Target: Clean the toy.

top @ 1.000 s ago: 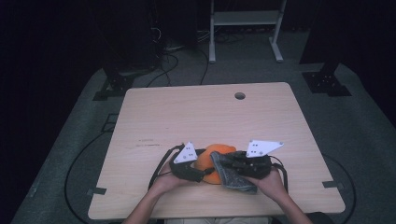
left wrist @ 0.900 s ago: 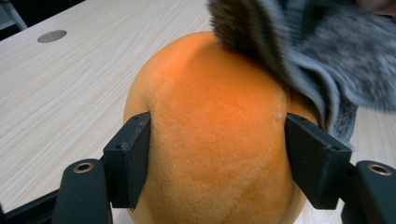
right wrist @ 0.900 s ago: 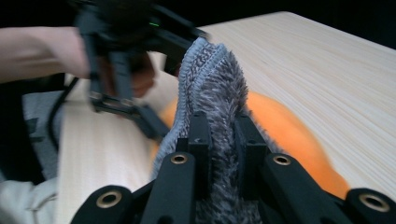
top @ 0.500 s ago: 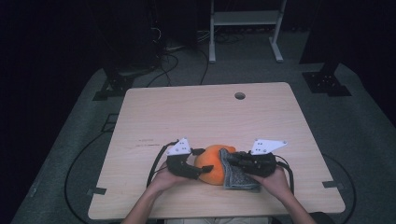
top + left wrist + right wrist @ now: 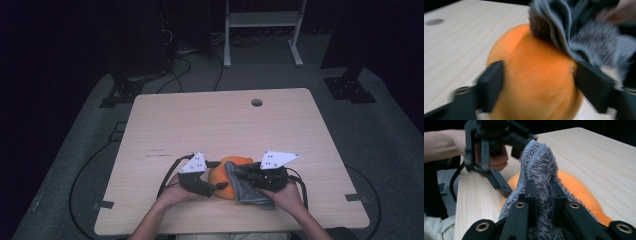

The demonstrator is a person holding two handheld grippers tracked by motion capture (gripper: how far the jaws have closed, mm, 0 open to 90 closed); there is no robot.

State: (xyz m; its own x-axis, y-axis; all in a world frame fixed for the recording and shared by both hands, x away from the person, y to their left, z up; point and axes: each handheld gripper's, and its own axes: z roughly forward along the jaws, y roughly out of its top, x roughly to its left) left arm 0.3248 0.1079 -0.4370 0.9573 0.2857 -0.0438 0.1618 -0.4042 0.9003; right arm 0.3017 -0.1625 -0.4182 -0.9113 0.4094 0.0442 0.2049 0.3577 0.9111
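A round orange ball (image 5: 223,175) rests on the wooden table (image 5: 225,125) near its front edge. My left gripper (image 5: 217,175) is shut on it, one jaw pressing each side of the orange ball (image 5: 534,75) in the left gripper view. A grey fuzzy cloth (image 5: 245,189) drapes over the ball's right side. My right gripper (image 5: 248,177) is shut on that cloth (image 5: 536,162), pinching a fold between its jaws. The orange ball (image 5: 579,192) shows beneath the cloth. In the left gripper view the cloth (image 5: 584,37) lies over the ball's upper right.
A round cable hole (image 5: 257,102) sits at the table's far right. Black cables (image 5: 167,175) trail from both grippers toward the front edge. A white metal frame (image 5: 262,20) stands on the floor behind the table.
Both grippers stay at the ball. The left gripper has shifted slightly left and nearer, and the cloth has slid a little across the ball's right side.
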